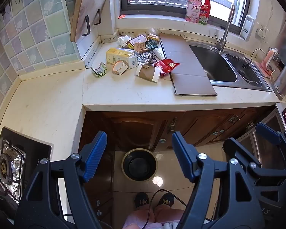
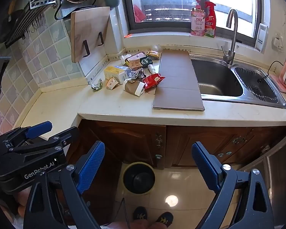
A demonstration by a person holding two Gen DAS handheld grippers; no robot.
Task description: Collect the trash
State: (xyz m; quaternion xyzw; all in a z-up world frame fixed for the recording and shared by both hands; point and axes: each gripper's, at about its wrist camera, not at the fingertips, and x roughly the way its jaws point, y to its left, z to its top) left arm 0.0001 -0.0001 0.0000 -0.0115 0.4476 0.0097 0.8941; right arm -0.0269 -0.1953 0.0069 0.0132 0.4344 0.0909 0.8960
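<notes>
A pile of trash lies at the back of the cream counter [image 1: 124, 93]: a yellow carton [image 1: 120, 56], crumpled foil [image 1: 146, 58], a red wrapper [image 1: 166, 65], a brown paper cup [image 1: 147, 72], a crumpled paper [image 1: 99, 69] and several small packets. The same pile shows in the right wrist view, with the carton [image 2: 116, 72] and the red wrapper [image 2: 152, 81]. A round black-lined bin [image 1: 139, 165] [image 2: 139, 178] stands on the floor below. My left gripper [image 1: 139, 156] [image 2: 56, 129] and right gripper [image 2: 148, 164] [image 1: 251, 141] hang open and empty above the bin, well short of the pile.
A flat cardboard sheet [image 1: 188, 66] lies between the pile and the steel sink [image 1: 215, 64]. A gas stove [image 1: 9, 164] sits at the left, and a cutting board [image 1: 87, 9] leans on the wall. Brown cabinet doors [image 1: 135, 129] are shut. The person's shoes [image 1: 154, 200] stand behind the bin.
</notes>
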